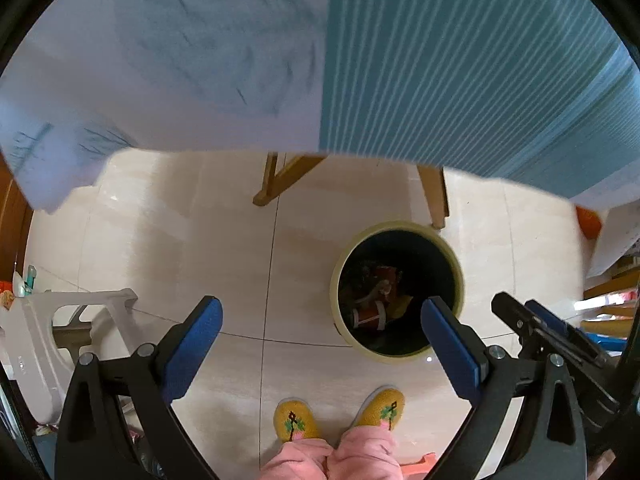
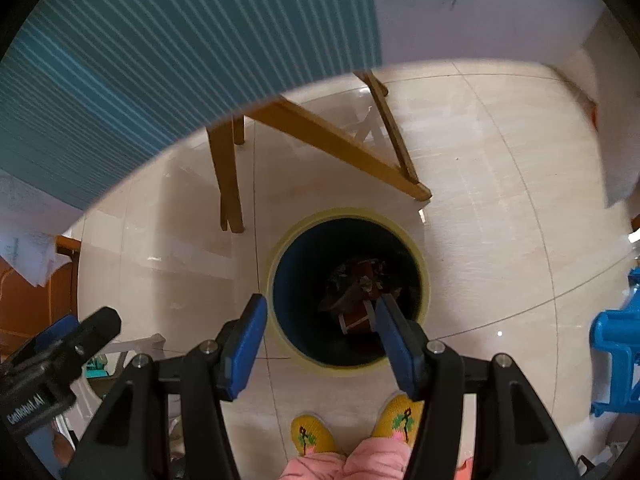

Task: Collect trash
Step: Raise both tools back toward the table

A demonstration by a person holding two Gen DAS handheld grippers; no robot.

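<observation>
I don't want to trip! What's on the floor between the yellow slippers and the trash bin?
Only bare tile floor lies between the yellow slippers and the trash bin; both wrist views show it.

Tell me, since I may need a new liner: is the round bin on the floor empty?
Not empty. The round cream-rimmed bin holds trash at its bottom, including a red can; its dark walls show above the pile.

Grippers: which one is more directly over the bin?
The right gripper. In its own view the bin sits between its open fingers, trash visible inside. The left gripper, open wider, has the bin off toward its right finger.
</observation>
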